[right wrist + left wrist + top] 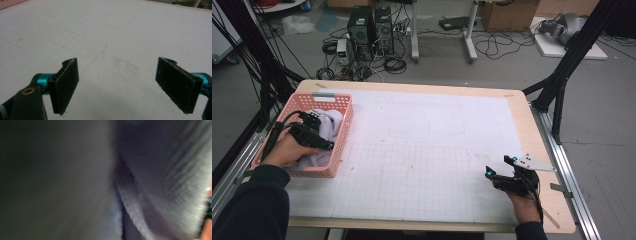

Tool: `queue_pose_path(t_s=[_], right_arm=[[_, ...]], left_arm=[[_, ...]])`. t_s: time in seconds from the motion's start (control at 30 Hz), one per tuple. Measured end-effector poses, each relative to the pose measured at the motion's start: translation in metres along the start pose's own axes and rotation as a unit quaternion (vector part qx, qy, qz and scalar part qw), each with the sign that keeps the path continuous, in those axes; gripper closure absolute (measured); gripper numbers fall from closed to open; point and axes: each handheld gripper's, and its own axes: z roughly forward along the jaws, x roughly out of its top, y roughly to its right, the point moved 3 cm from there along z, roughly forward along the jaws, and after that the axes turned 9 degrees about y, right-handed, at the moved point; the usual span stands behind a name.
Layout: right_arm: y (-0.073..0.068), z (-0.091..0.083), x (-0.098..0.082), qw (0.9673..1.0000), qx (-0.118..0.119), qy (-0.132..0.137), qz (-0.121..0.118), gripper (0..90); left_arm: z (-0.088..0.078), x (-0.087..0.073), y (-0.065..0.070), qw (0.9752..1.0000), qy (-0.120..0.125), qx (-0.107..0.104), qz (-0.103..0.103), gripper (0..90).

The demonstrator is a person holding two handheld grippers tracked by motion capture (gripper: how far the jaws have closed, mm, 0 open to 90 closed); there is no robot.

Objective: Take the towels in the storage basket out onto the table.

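A pink plastic basket [343, 131] stands at the left edge of the table and holds a pale lavender-white cloth [331, 120]. My left gripper [318, 131] reaches into the basket and lies on the cloth. In the left gripper view the ribbed cloth [150, 170] sits blurred right against the lens, so the jaws are hidden. My right gripper [117, 85] rests low over the white gridded mat [112, 37] with its black pads [66, 82] far apart and nothing between them. In the high view the right gripper [496, 169] is near the table's front right corner.
The white mat [427, 150] covers most of the wooden table [532, 130] and carries faint drawn outlines. Metal rails [569, 175] run along both sides. Black frame struts [562, 75] rise at both sides. Computer towers [371, 27] and cables lie on the floor beyond.
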Motion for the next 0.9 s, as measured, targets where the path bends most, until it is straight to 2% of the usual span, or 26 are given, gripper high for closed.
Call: queue_pose_path(t_s=[0.03,0.07,0.1,0.13,0.27,0.37,0.5,0.6,0.63,0.7,0.8,0.9], right_arm=[[0.000,0.000,0.000,1.0000,-0.001,-0.001,0.001,17.6],[0.000,0.000,0.000,1.0000,0.000,-0.004,0.001,17.6],[0.000,0.001,0.000,1.0000,0.000,-0.002,-0.001,17.6],[-0.001,0.001,0.000,1.0000,0.001,-0.002,-0.001,17.6],[0.000,0.000,0.000,1.0000,-0.002,-0.003,-0.003,17.7],[0.001,0.000,0.000,1.0000,-0.002,-0.002,-0.004,17.7],[-0.001,-0.001,0.001,1.0000,-0.001,-0.001,-0.006,17.9],[0.000,-0.001,0.001,1.0000,-0.002,-0.003,-0.006,18.0],[0.000,-0.002,0.001,1.0000,-0.003,-0.002,-0.008,18.0],[0.001,-0.003,0.002,1.0000,-0.005,0.001,-0.005,18.0],[0.002,-0.003,0.001,1.0000,-0.006,0.001,-0.004,18.0],[0.002,-0.003,0.000,1.0000,-0.006,-0.001,0.000,18.0]], left_arm=[[0.004,-0.001,0.003,0.9999,-0.013,0.002,0.008,1.9],[0.006,-0.002,0.002,0.9998,-0.018,-0.002,0.009,1.7],[0.008,-0.002,0.000,0.9998,-0.017,-0.010,0.003,1.7],[0.009,-0.002,-0.001,0.9998,-0.017,-0.010,0.002,1.7],[0.013,-0.001,-0.002,0.9998,-0.020,0.005,0.003,2.0],[0.010,0.000,-0.005,0.9998,-0.016,0.014,-0.006,15.5],[0.006,0.001,-0.005,0.9991,-0.011,0.041,0.002,37.8],[0.005,0.001,-0.003,0.9978,-0.007,0.064,0.012,48.4],[0.004,0.002,-0.003,0.9976,-0.002,0.068,0.014,50.3],[0.001,0.001,-0.008,0.9966,0.013,0.082,0.002,52.6],[-0.007,-0.004,-0.018,0.9941,0.061,0.079,-0.042,52.9],[-0.021,-0.007,-0.025,0.9889,0.108,0.072,-0.072,52.9]])
